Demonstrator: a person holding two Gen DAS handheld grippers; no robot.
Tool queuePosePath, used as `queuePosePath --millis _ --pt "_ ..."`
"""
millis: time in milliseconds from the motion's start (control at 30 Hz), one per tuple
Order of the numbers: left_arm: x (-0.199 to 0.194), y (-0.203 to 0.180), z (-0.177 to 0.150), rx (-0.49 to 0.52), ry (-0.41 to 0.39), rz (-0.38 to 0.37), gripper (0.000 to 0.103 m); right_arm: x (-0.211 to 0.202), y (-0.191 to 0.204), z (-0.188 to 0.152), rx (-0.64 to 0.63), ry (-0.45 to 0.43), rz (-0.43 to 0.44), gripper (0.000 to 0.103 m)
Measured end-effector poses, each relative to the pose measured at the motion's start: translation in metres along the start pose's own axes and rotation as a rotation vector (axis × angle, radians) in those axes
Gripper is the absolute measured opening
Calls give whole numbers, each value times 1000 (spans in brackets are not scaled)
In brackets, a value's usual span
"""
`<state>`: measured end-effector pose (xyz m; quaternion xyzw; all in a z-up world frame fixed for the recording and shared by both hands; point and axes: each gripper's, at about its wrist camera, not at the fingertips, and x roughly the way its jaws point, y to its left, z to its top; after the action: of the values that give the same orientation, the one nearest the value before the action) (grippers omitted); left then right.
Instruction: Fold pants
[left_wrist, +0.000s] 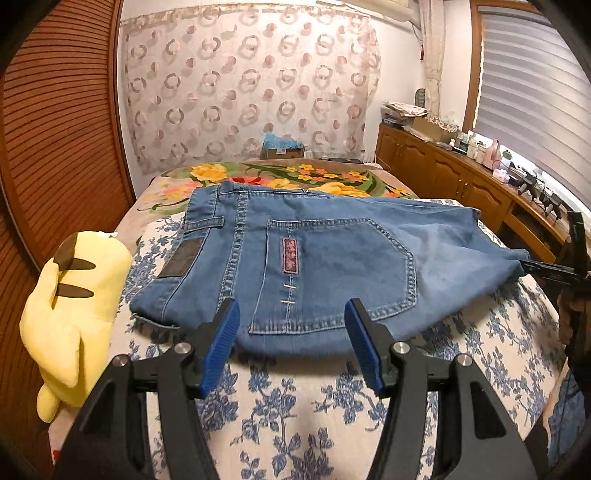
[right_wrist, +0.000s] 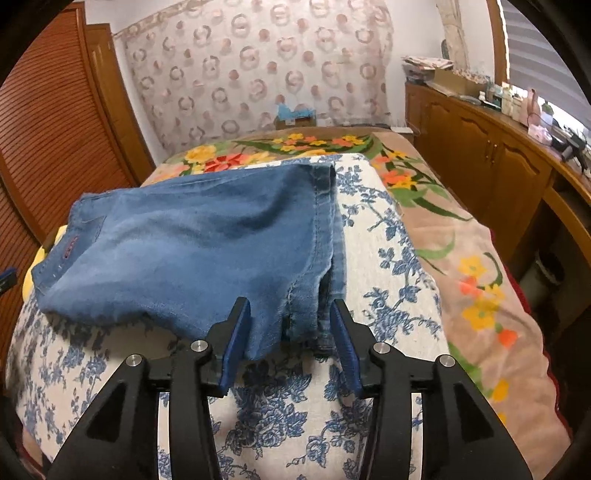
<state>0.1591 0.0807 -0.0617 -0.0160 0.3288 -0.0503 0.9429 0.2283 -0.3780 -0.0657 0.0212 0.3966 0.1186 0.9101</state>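
Blue denim pants (left_wrist: 332, 258) lie folded on a blue-and-white floral cloth (left_wrist: 295, 406) on the bed, back pocket up, waistband at the left. My left gripper (left_wrist: 291, 314) is open, its blue pads (left_wrist: 221, 343) just over the near edge by the pocket, holding nothing. In the right wrist view the pants (right_wrist: 184, 251) show their folded leg end. My right gripper (right_wrist: 288, 314) is open, its pads (right_wrist: 236, 343) on either side of the near corner of the denim, not closed on it. The right gripper also shows in the left wrist view (left_wrist: 543, 267) at the pants' right end.
A yellow plush toy (left_wrist: 70, 314) lies at the bed's left edge beside the pants. A flowered blanket (right_wrist: 461, 240) covers the far and right parts of the bed. Wooden cabinets (right_wrist: 491, 162) with clutter run along the right. A slatted wooden door (left_wrist: 55, 129) stands left.
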Motion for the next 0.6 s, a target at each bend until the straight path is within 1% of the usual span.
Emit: queuePosePath --millis 67,233,333,467,600 --pt "0 1 0 3 1 7 58 5 0 -2 8 20 9 45" --pt "-3 8 -3 -20 7 17 58 13 2 -5 8 41 -16 46" --pt "-6 13 -7 -20 2 35 58 17 9 -9 -25 55 -44 47" --pt "-3 24 -9 -35 15 58 58 19 14 -15 -61 32 -79 47" --pt "9 44 -11 -77 36 89 58 18 15 -17 -63 32 -84 47"
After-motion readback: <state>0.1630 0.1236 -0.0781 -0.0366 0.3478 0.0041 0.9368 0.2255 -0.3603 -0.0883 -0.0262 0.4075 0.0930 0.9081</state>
